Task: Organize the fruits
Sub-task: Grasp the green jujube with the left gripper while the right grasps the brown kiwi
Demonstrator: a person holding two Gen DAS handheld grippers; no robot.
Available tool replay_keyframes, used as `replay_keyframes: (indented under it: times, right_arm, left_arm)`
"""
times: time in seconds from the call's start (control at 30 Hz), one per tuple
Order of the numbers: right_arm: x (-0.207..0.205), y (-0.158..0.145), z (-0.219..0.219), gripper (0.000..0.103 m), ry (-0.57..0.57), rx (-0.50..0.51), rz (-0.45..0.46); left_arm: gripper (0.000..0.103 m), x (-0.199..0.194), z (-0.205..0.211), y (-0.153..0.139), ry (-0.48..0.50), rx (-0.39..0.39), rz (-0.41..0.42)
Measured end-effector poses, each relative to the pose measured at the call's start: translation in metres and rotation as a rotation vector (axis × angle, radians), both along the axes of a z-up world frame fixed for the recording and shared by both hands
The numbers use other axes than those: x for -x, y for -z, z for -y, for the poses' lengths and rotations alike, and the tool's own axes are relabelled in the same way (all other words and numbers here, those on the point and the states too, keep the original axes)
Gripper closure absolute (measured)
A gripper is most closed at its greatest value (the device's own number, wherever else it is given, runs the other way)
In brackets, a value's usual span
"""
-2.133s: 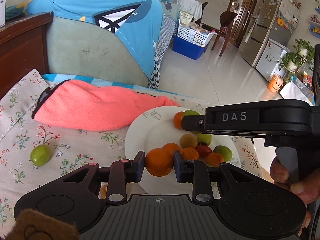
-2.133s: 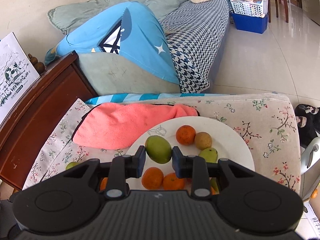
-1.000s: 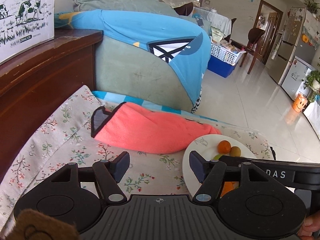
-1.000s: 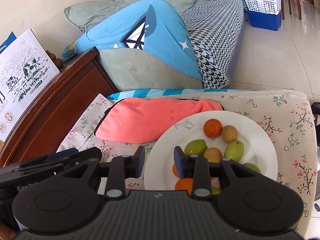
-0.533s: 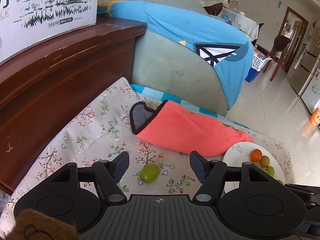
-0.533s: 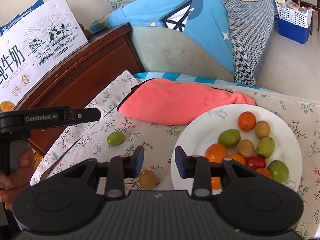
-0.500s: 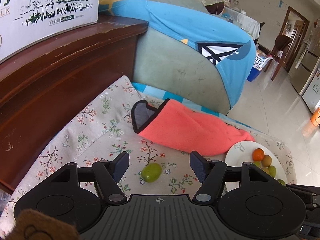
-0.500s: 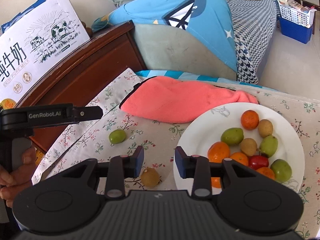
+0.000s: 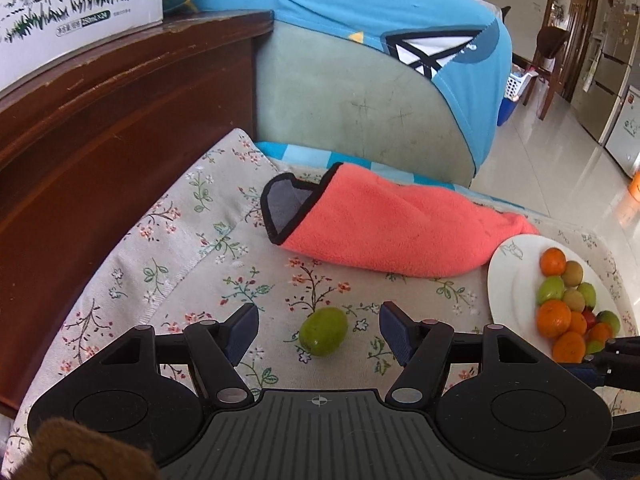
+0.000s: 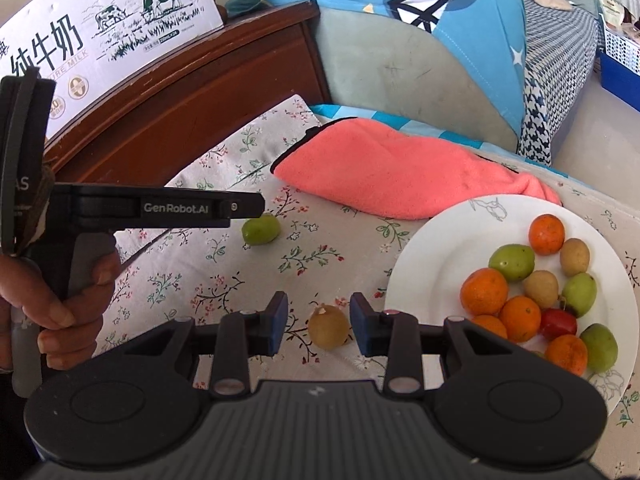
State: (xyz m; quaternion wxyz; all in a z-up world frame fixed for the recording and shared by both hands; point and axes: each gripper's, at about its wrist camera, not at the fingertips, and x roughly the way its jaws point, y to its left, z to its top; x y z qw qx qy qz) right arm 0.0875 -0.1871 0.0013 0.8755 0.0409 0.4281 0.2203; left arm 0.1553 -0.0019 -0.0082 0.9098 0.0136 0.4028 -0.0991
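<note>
- The left gripper point(image 9: 318, 328) is being held with its jaws standing wide apart; nothing is being pinched between them.
- A green fruit point(image 9: 323, 331) is being framed between the left fingertips point(image 9: 242, 330), lying on the floral cloth point(image 9: 208, 248); clear gaps are being seen on both sides, so it is not being touched.
- In the right wrist view, the same green fruit point(image 10: 260, 230) is being seen just beyond the tip of the left gripper point(image 10: 256, 204), whose handle is being grasped by a hand point(image 10: 68, 300).
- The right gripper point(image 10: 318, 322) is being held with its jaws at a narrow spacing, yet parted.
- A brown fruit point(image 10: 328, 328) is being seen between the right fingertips point(image 10: 278, 320), resting on the floral cloth point(image 10: 224, 264); a small gap is showing at each pad, so no grip is being made.
- The white plate point(image 10: 440, 248) is being seen just to the right of the brown fruit, apart from it, carrying oranges, green fruits, brown fruits and one red fruit.
- In the left wrist view, the white plate point(image 9: 510, 280) is lying well to the right of the green fruit.
- Beyond both fruits, a pink towel point(image 9: 392, 224) is lying folded across the cloth, its right end touching the plate's far rim.
- Farther back, a wooden cabinet point(image 9: 100, 120) bearing a milk carton box point(image 10: 100, 28) and a sofa point(image 9: 360, 100) draped with a blue garment point(image 9: 400, 12) are being seen.
</note>
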Motion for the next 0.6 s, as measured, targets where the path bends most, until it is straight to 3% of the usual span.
replay_keyframes:
  times: [0.23,0.37,0.6]
  right_arm:
    - [-0.003,0.01,-0.01,0.067,-0.035,0.049,-0.008]
    - [-0.005,0.013,-0.014,0.061,-0.035,0.073,-0.006]
    - [-0.007,0.015,-0.019,0.06,-0.041,0.12,0.006]
  left_arm:
    - [0.037,-0.007,0.003,0.012,0.052,-0.023,-0.007]
    - [0.037,-0.011,0.002,0.023,0.045,-0.044,-0.031]
    - [0.039,-0.014,-0.001,0.032,0.031,-0.055,-0.03]
